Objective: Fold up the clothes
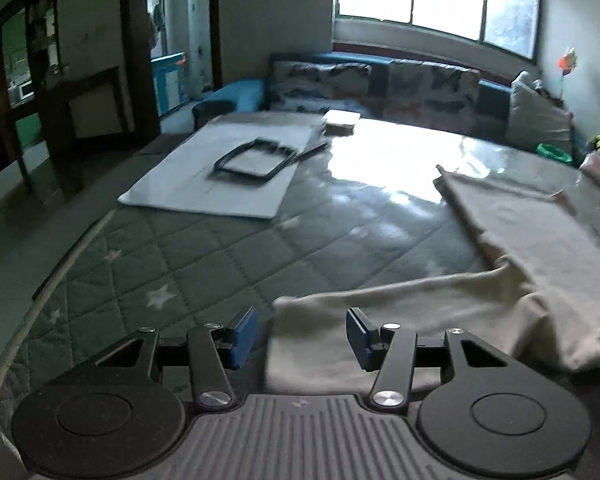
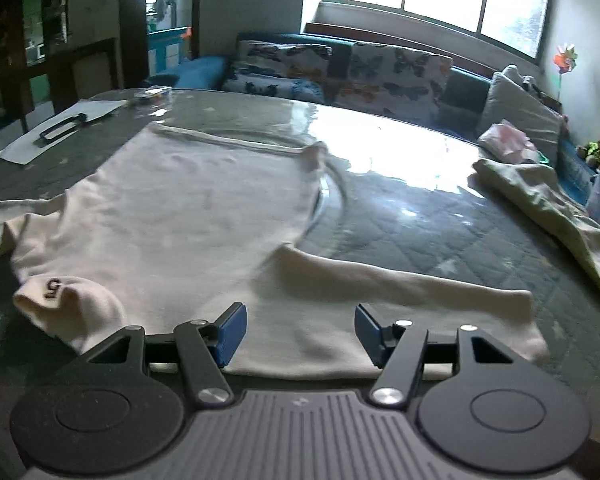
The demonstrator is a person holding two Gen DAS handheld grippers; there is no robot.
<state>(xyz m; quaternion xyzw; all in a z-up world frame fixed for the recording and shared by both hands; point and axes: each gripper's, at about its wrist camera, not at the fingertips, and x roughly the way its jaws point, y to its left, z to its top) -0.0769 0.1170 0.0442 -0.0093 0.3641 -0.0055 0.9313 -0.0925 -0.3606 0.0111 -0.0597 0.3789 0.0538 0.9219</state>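
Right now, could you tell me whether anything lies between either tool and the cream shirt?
Nothing visible does. The left tool is open over a sleeve of the cream shirt, and the right tool is open over its near edge.

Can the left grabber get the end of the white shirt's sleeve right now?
Probably yes. The left gripper is open, and the sleeve end of the white shirt lies flat just ahead between its fingers, with nothing on top.
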